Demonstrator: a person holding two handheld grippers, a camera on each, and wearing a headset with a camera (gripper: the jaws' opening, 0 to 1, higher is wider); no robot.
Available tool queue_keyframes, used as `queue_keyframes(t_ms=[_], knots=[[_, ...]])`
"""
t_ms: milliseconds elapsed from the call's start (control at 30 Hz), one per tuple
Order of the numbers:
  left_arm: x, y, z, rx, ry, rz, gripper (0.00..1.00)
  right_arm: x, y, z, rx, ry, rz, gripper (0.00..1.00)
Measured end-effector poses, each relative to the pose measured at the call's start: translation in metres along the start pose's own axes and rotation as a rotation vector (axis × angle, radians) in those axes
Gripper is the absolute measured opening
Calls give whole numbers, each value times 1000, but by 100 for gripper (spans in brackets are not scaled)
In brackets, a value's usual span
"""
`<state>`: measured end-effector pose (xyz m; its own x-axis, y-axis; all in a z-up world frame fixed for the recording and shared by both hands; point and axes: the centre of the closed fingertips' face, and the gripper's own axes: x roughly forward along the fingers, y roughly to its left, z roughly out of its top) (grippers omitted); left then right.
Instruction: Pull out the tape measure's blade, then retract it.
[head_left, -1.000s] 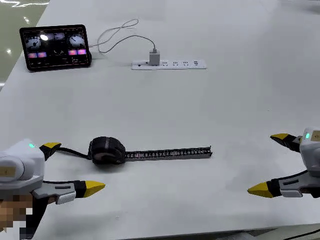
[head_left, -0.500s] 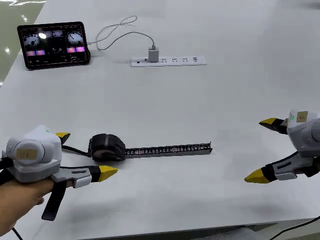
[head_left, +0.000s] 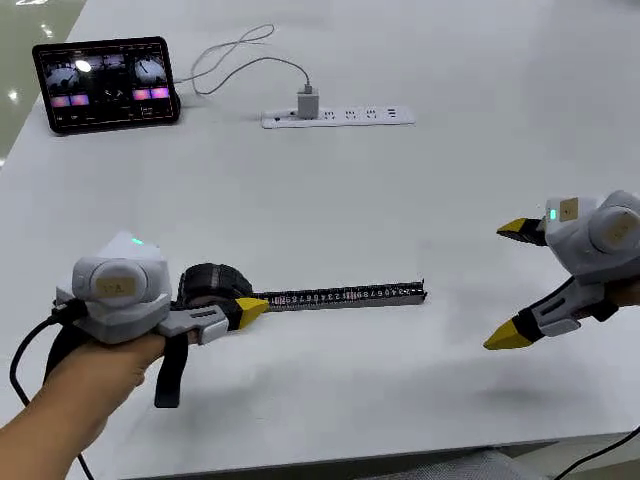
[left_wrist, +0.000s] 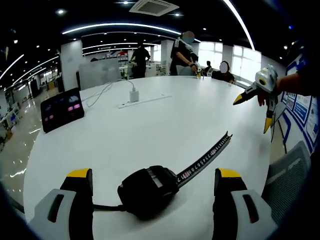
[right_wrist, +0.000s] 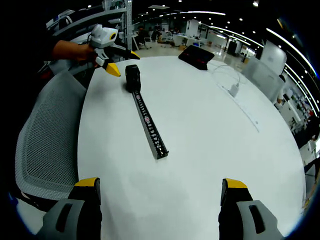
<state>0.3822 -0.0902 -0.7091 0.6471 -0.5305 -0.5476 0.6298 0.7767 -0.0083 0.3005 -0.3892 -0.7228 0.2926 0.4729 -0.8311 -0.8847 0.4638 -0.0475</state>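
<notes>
Head view: the tape measure (head_left: 212, 290), blade (head_left: 345, 296) extended, lies near the counter's (head_left: 400, 200) front edge between the left tool's (left_wrist: 152, 173) open jaws; the right tool (head_left: 503, 285) is open too. The case is likely hard, so clamp its flanks; the blade looks thin and springy.

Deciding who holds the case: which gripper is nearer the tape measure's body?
The left gripper: its open jaws flank the black case, while the right gripper hangs apart, past the blade's tip.

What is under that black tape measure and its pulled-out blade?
The tape measure and its blade lie flat on the white table. The tabletop right beneath them is covered, so it cannot be seen.
</notes>
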Motion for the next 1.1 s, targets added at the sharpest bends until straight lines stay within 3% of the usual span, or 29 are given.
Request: queue_keyframes(t_ms=[100, 133, 167, 300, 400, 500, 567, 633, 667, 700, 1000, 1100], knots=[[4, 0, -3, -47, 5, 30, 99, 7, -3, 4, -24, 11, 15, 99], [6, 6, -9, -48, 25, 84, 99, 10, -3, 4, -37, 23, 23, 99], [7, 4, -15, -53, 54, 82, 99, 12, -4, 5, -44, 30, 28, 99], [14, -5, -20, -68, 56, 61, 99, 21, -4, 10, -62, 44, 58, 99], [20, -11, -21, -113, 40, 52, 99, 30, -5, 12, -80, 57, 81, 99], [23, -8, -19, -113, 9, 93, 99, 36, -8, 14, -116, 67, 94, 99], [25, -7, -17, -121, -38, 123, 99, 40, -9, 20, -169, 51, 105, 94], [27, -9, -20, -125, -50, 130, 99, 43, -11, 22, -172, 58, 106, 95], [28, -7, -17, -135, -90, 152, 99, 46, -13, 23, -170, 63, 108, 96], [28, -5, -18, -145, -103, 169, 99, 49, -14, 25, -175, 68, 112, 96], [34, 1, -21, -177, -120, 200, 99, 68, -15, 21, -174, 113, 143, 89], [36, 2, -27, -196, -99, 193, 99, 73, -15, 19, -182, 124, 150, 83]])
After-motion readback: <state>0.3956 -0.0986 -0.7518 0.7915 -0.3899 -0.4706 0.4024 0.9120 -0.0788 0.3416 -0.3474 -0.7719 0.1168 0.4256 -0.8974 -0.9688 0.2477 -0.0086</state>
